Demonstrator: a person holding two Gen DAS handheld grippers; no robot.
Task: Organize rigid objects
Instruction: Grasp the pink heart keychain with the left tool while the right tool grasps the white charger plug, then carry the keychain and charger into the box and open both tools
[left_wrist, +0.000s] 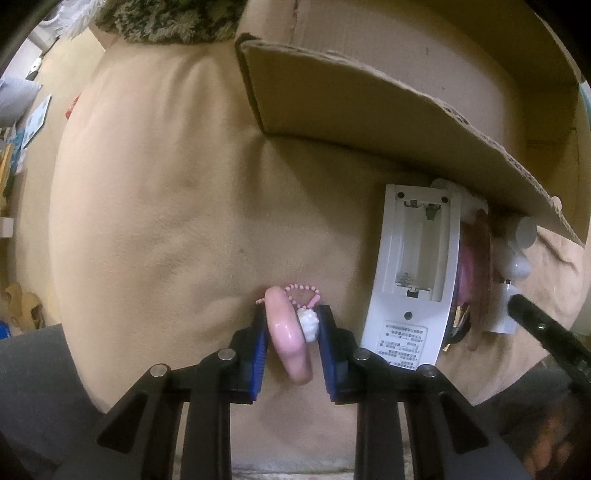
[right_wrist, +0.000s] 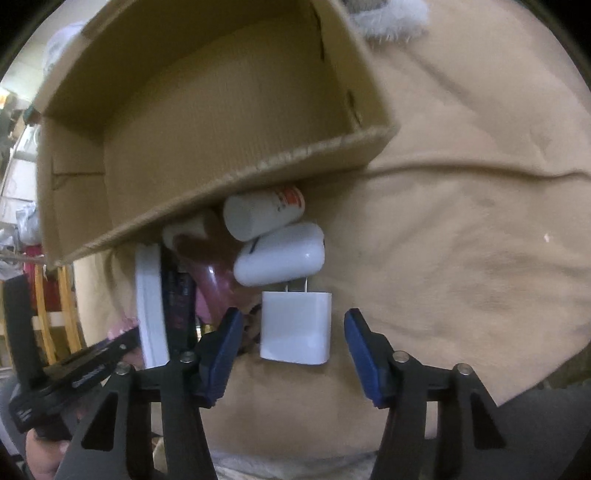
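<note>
Tan soft cloth (left_wrist: 155, 206) covers everything. Low in the left wrist view, the left gripper (left_wrist: 291, 332) is squeezed on a pink ring toy (left_wrist: 286, 328); a white remote (left_wrist: 413, 273) lies to its right.

Low in the right wrist view, the right gripper (right_wrist: 293, 336) is half open around a white charger (right_wrist: 295, 326), not touching, below a cardboard box (right_wrist: 207, 122).

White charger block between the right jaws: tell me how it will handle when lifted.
The charger block looks rigid and boxy, so it probably won't flex or roll. Its glossy sides may slip. The prongs sit near the white case and might nudge it.
</note>
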